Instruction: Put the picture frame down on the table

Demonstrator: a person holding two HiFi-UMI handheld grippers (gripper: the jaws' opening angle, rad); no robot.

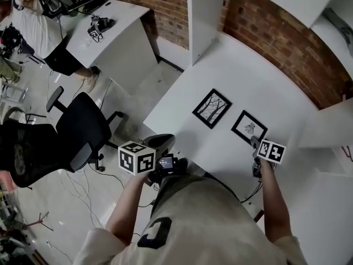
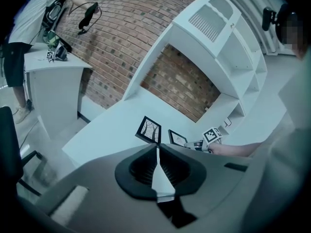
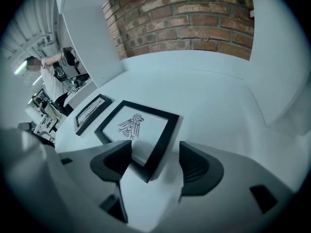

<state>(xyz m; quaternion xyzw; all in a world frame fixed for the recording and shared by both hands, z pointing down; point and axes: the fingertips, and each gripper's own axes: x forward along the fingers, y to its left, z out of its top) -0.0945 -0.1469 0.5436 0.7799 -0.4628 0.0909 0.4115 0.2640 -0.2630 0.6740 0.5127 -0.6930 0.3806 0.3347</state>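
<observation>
The right gripper (image 3: 154,155) is held with its jaws spread wide and angled down at the table (image 3: 214,89). The near corner of the picture frame (image 3: 139,130) is seen between the jaws, but neither pad is pressed on it. The black-edged frame, with a bird-like drawing in it, is laid flat on the white table toward its near edge. A second frame (image 1: 212,108), drawn with bare trees, is laid flat just beside it, apart from it and nearer the table's left edge. The left gripper (image 2: 158,148) is held off the table's near edge with its jaws closed together on nothing, pointed toward the two frames. A brick wall (image 1: 276,43) is seen behind the table's far edge. An office chair (image 1: 83,127) is seen on the floor to the left, and a person (image 1: 33,24) at another white desk beyond it.
</observation>
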